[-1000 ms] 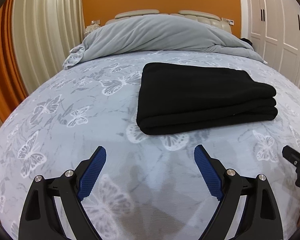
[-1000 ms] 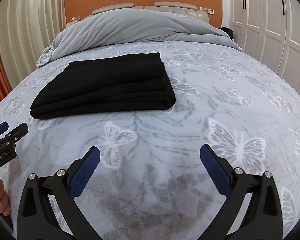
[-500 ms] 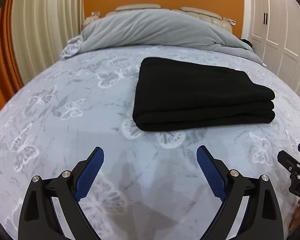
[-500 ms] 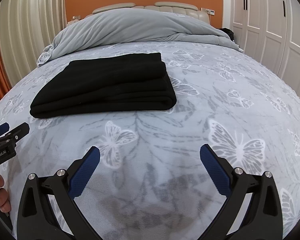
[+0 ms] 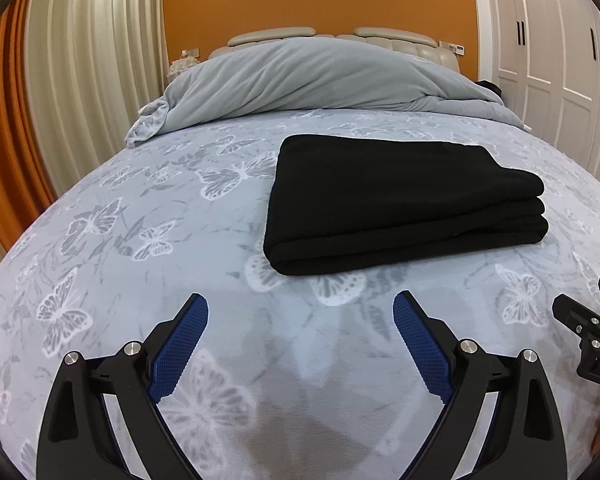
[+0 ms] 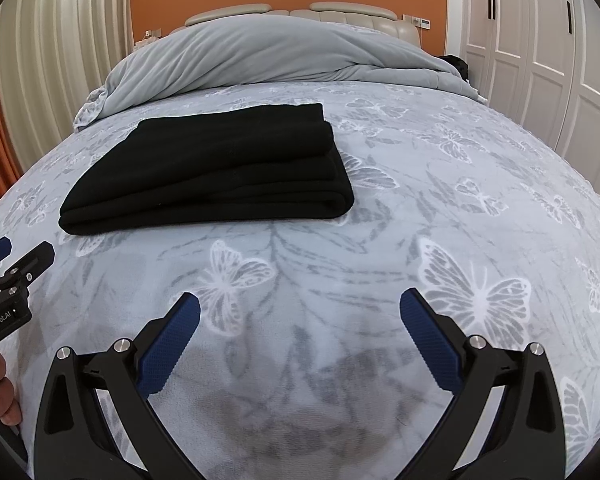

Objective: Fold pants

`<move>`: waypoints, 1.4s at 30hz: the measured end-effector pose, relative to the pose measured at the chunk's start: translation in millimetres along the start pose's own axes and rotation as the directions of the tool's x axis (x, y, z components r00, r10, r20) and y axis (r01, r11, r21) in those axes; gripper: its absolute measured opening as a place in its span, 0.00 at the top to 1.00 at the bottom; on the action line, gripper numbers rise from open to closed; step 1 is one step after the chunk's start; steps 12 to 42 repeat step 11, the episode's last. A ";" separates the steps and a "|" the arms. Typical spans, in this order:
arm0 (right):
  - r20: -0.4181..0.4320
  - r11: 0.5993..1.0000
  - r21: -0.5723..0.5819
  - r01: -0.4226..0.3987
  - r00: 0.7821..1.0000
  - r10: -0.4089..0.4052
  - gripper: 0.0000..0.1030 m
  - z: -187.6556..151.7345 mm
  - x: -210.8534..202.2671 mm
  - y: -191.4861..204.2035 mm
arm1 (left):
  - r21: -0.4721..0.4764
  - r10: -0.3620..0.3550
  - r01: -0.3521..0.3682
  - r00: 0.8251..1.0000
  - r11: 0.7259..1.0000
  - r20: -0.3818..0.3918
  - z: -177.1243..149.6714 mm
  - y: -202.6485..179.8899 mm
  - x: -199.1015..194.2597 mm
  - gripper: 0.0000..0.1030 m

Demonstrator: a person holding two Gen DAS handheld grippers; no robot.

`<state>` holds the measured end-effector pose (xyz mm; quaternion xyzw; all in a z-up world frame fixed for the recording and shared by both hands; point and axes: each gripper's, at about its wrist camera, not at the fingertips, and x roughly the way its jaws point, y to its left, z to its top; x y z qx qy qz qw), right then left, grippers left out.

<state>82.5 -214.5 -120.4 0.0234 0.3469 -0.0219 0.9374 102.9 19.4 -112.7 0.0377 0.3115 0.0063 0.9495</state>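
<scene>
Jaws spread wide and empty on both the left gripper (image 5: 300,312) and the right gripper (image 6: 300,312), each hovering over the butterfly bedspread (image 5: 140,240) short of the pants (image 5: 400,200). The pants lie folded into a black stack mid-bed. Beyond them lies a bunched grey duvet (image 5: 300,76).

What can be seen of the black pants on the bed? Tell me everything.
The black pants lie folded into a neat, flat rectangular stack of several layers, with rounded fold edges facing the cameras. The fabric looks soft, matte and thick, like fleece or knit; no waistband, pockets or seams can be made out. They rest on the grey butterfly-print bedspread, short of the heaped grey duvet. Only the bedspread touches them.
</scene>
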 end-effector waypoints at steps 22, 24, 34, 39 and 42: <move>0.001 1.000 -0.005 0.000 1.000 0.000 0.05 0.3 0.3 -1.1 | -0.019 0.012 -0.013 0.999 1.000 -0.032 -0.1 2.1 5.0 0.12; 0.001 1.000 -0.005 0.000 1.000 0.000 0.05 0.3 0.3 -1.1 | -0.019 0.012 -0.013 0.999 1.000 -0.032 -0.1 2.1 5.0 0.12; 0.001 1.000 -0.005 0.000 1.000 0.000 0.05 0.3 0.3 -1.1 | -0.019 0.012 -0.013 0.999 1.000 -0.032 -0.1 2.1 5.0 0.12; 0.001 1.000 -0.005 0.000 1.000 0.000 0.05 0.3 0.3 -1.1 | -0.019 0.012 -0.013 0.999 1.000 -0.032 -0.1 2.1 5.0 0.12; 0.001 1.000 -0.005 0.000 1.000 0.000 0.05 0.3 0.3 -1.1 | -0.019 0.012 -0.013 0.999 1.000 -0.032 -0.1 2.1 5.0 0.12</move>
